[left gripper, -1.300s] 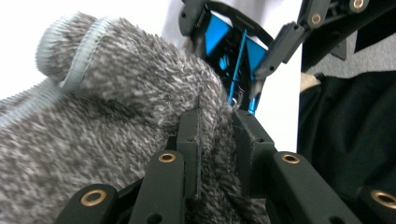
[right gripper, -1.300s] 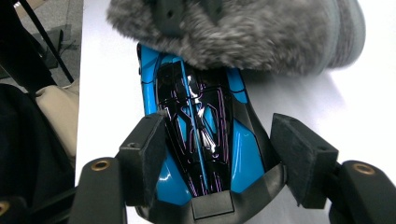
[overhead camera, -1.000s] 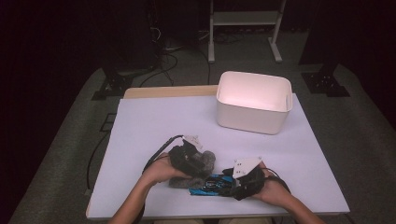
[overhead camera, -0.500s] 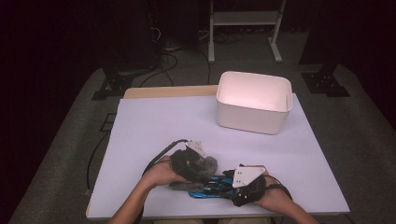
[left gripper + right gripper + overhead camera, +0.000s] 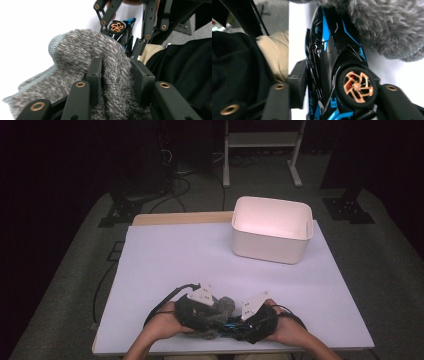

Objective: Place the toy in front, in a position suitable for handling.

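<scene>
A grey fuzzy sock [image 5: 82, 52] bulges between the jaws of my left gripper [image 5: 116, 72], which have just been closing and now pinch a fold of it. In the high view the left gripper [image 5: 202, 312] lies near the table's front edge with the sock [image 5: 226, 305] bunched at its tip. My right gripper [image 5: 334, 82] has just been closing too and now clamps a black and blue toy car [image 5: 329, 57] across its body beside a gold-spoked wheel. The sock [image 5: 387, 27] lies against the car's nose. The right gripper [image 5: 245, 322] faces the left one, with the car [image 5: 231, 324] between them.
A white rectangular bin [image 5: 272, 227] stands at the back right of the white table [image 5: 175, 255]. A wooden strip [image 5: 180, 217] runs along the far edge. Cables trail off the table's left front. The person's dark sleeve and lap lie just behind both grippers.
The left gripper has carried the sock toward the front edge and closer to the right gripper. The right gripper's jaws have come in onto the toy car.
</scene>
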The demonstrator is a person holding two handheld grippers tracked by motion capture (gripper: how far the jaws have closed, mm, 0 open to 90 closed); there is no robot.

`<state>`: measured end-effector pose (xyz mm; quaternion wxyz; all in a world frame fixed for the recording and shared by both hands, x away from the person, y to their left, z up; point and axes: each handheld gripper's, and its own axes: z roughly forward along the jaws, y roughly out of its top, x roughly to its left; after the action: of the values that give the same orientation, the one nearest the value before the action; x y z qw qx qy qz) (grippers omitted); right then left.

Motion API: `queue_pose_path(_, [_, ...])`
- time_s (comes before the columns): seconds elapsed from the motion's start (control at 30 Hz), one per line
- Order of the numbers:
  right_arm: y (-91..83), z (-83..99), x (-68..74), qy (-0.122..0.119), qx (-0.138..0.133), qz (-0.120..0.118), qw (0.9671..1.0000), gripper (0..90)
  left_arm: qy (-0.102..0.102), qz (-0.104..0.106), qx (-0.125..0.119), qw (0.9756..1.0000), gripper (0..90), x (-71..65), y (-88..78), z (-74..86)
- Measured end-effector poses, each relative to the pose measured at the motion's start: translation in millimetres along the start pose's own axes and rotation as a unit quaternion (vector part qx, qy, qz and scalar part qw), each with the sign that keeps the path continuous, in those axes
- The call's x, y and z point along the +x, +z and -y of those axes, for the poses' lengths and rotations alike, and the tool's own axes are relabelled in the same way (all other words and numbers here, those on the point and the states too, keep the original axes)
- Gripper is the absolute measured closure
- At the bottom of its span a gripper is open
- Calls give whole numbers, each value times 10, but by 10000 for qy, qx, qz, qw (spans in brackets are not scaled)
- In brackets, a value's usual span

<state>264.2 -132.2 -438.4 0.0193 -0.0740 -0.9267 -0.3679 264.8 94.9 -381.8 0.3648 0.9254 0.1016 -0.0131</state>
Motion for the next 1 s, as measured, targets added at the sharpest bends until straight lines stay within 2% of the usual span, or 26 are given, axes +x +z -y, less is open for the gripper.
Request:
queue_pose_path(0.03, [3, 9, 7, -49, -2, -54, 10000, 538, 52, -125, 37, 9999, 644, -26, -4, -2])
queue_pose_path(0.07, [3, 9, 7, -49, -2, -54, 10000, 538, 52, -125, 37, 9999, 649, -26, -4, -2])
queue_pose_path(0.1, [4, 19, 33, -153, -40, -18, 9999, 546, 120, -424, 123, 9990, 652, -82, 7, -5])
queue_pose_path(0.17, [-1, 5, 53, -319, -11, 44, 9995, 548, 163, -497, 172, 9985, 638, -112, 0, -1])
queue_pose_path(0.2, [-3, -8, 63, -393, 15, 82, 9992, 548, 295, -534, 187, 9980, 637, -128, -8, 5])
queue_pose_path(0.27, [-2, -41, 66, -527, 24, 166, 9985, 551, 384, -678, 215, 9967, 630, -119, -26, 0])
queue_pose_path(0.3, [-5, -64, 54, -598, 18, 249, 9979, 553, 478, -813, 234, 9953, 631, -109, -33, -6])
queue_pose_path(0.33, [-5, -64, 54, -598, 18, 249, 9979, 553, 478, -813, 234, 9953, 631, -109, -33, -6])
queue_pose_path(0.37, [-28, -121, -16, -705, -19, 332, 9970, 555, 533, -965, 285, 9935, 627, -59, -53, -38])
queue_pose_path(0.4, [-42, -148, -59, -697, -64, 367, 9969, 556, 561, -1058, 326, 9923, 621, -19, -63, -62])
queue_pose_path(0.47, [-48, -187, -160, -727, -23, 498, 9961, 556, 588, -1071, 336, 9919, 629, 77, -65, -93])
queue_pose_path(0.5, [-43, -192, -201, -673, -19, 538, 9963, 556, 588, -1071, 336, 9919, 628, 77, -65, -93])
queue_pose_path(0.57, [-30, -163, -277, -550, -63, 478, 9973, 554, 474, -1093, 197, 9927, 628, 164, -31, -88])
queue_pose_path(0.6, [-25, -133, -302, -476, -108, 429, 9979, 553, 294, -1041, 90, 9941, 619, 181, -15, -73])
queue_pose_path(0.63, [-19, -99, -317, -403, -128, 398, 9983, 553, -18, -973, -18, 9953, 579, 197, 8, -58])
queue_pose_path(0.67, [-7, -64, -327, -374, -112, 384, 9985, 552, -207, -908, -60, 9956, 549, 218, 21, -43])
queue_pose_path(0.7, [6, -32, -325, -332, -49, 392, 9987, 551, -328, -854, -123, 9957, 542, 226, 35, -31])
queue_pose_path(0.73, [7, -6, -324, -302, -120, 378, 9988, 550, -353, -850, -160, 9956, 542, 228, 38, -24])
queue_pose_path(0.83, [-37, 11, -307, -234, -166, 376, 9989, 540, -251, -846, -169, 9960, 557, 207, 29, -14])
queue_pose_path(0.9, [-114, 38, -305, -167, -308, 334, 9988, 545, -84, -858, -156, 9962, 627, 181, 9, -10])
queue_pose_path(0.97, [-195, 79, -302, -36, -442, 305, 9986, 534, 120, -931, -213, 9954, 696, 170, -7, 0])
queue_pose_path(1.0, [-219, 102, -291, -11, -464, 341, 9983, 534, 120, -931, -213, 9954, 725, 170, -7, 0])
